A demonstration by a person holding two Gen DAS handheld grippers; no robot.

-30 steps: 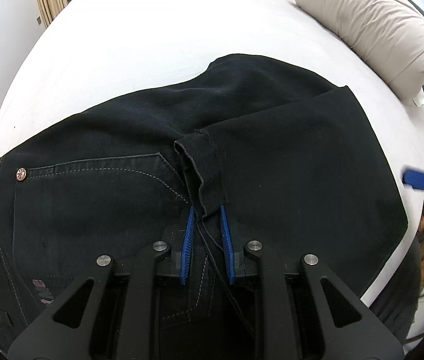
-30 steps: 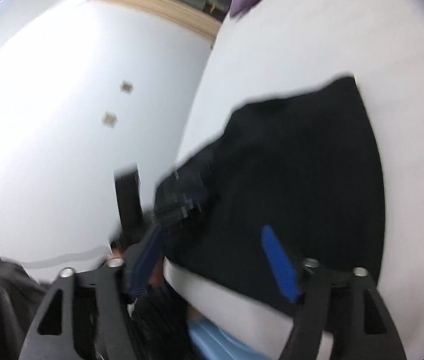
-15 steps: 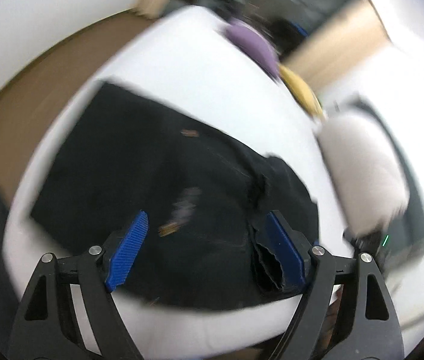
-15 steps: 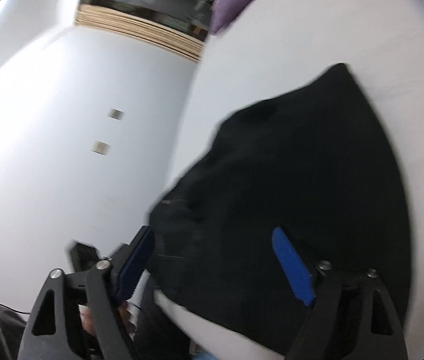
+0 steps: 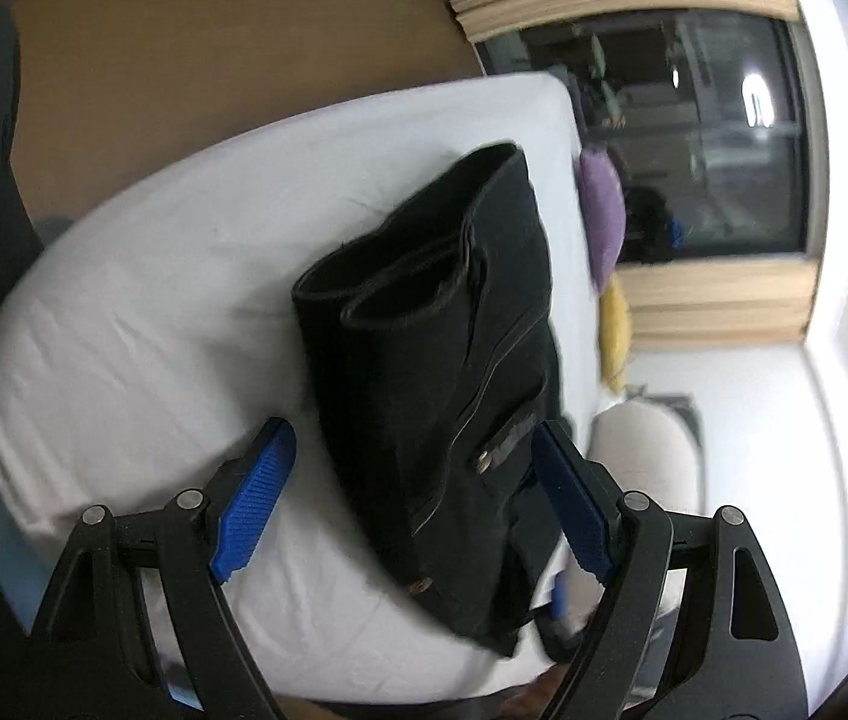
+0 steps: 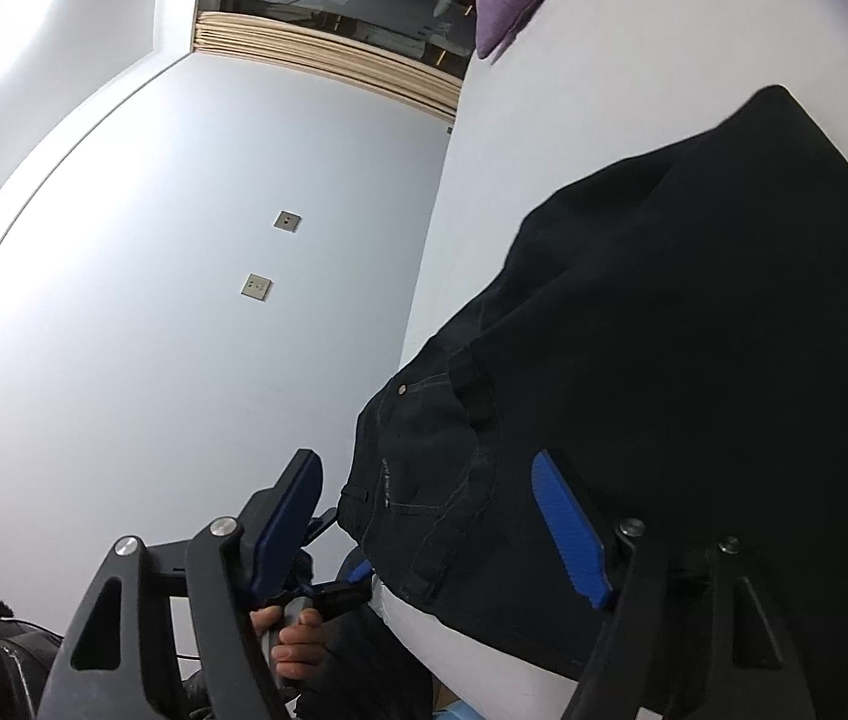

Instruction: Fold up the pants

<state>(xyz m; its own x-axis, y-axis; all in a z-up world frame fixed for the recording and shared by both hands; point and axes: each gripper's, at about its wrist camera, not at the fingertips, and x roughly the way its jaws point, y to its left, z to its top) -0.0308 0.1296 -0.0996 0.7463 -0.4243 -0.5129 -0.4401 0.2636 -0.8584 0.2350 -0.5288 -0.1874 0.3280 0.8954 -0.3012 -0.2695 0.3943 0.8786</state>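
Nearest to me in the left wrist view, my left gripper (image 5: 411, 492) stands spread wide, its blue pads (image 5: 252, 501) on either side of the near end of the pants (image 5: 448, 372) without pressing on them; the jaws have just been opening, and the cloth lies loose between them. The black pants lie folded on the white bed (image 5: 141, 312), running from about 6 o'clock up toward 12 o'clock, with the two leg openings stacked at the far end and a rivet and a pocket seam close to the right pad.

In the right wrist view, my right gripper (image 6: 442, 528) is also spread, though its jaws have just been closing a little. Its right pad (image 6: 568, 528) hangs over the dark cloth at 5 o'clock; the left pad hangs off the bed's edge. Whether the right pad touches the pants I cannot tell. A hand (image 6: 297, 642) gripping a handle shows at 7 o'clock.

Farther off, a pale pillow (image 5: 646, 456) sits at 4 o'clock of the left view, a yellow cushion (image 5: 614, 330) and a purple cushion (image 5: 602, 216) beyond it at 2 o'clock, then a dark window (image 5: 694, 138).
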